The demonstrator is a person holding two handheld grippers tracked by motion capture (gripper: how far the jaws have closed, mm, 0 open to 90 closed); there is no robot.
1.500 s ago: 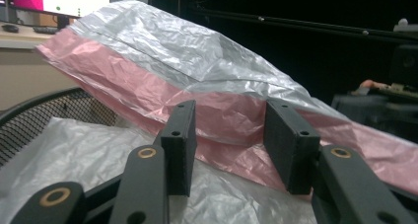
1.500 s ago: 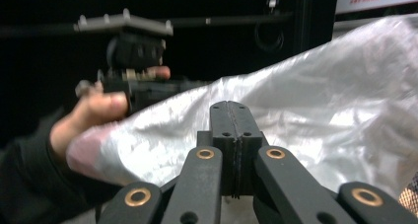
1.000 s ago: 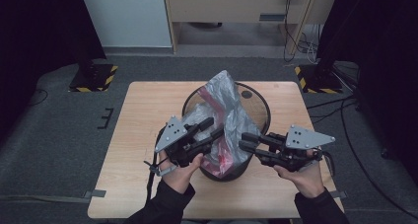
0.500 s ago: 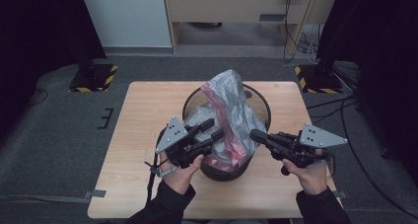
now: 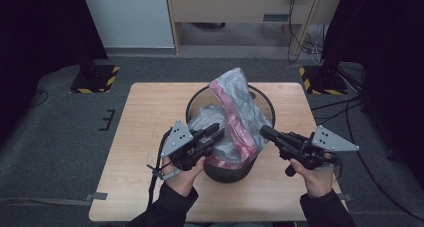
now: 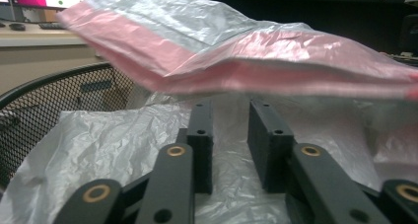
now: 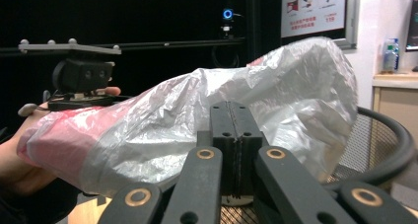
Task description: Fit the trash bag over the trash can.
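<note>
A black mesh wastebasket (image 5: 230, 173) stands mid-table with a thin grey plastic bag (image 5: 235, 107) bearing a red band bulging up out of it. My left gripper (image 5: 219, 132) reaches over the near-left rim onto the bag. In the left gripper view its jaws stand open (image 6: 231, 135), crumpled bag film (image 6: 197, 46) lying under and behind them, the mesh wall (image 6: 44, 105) at left. My right gripper (image 5: 264, 132) hovers just right of the bag, apart from it. Its jaws (image 7: 231, 116) are shut with nothing between them, and the bag (image 7: 276, 91) rises beyond.
The wooden table (image 5: 150, 112) has bare room left of the basket and along the front. The basket rim (image 7: 394, 140) curves at the right of the right gripper view. Dark floor, cables and stand bases surround the table.
My right gripper has drawn back to the right, off the bag. The bag's top has swung up and toward the far side. The left gripper has barely moved.
</note>
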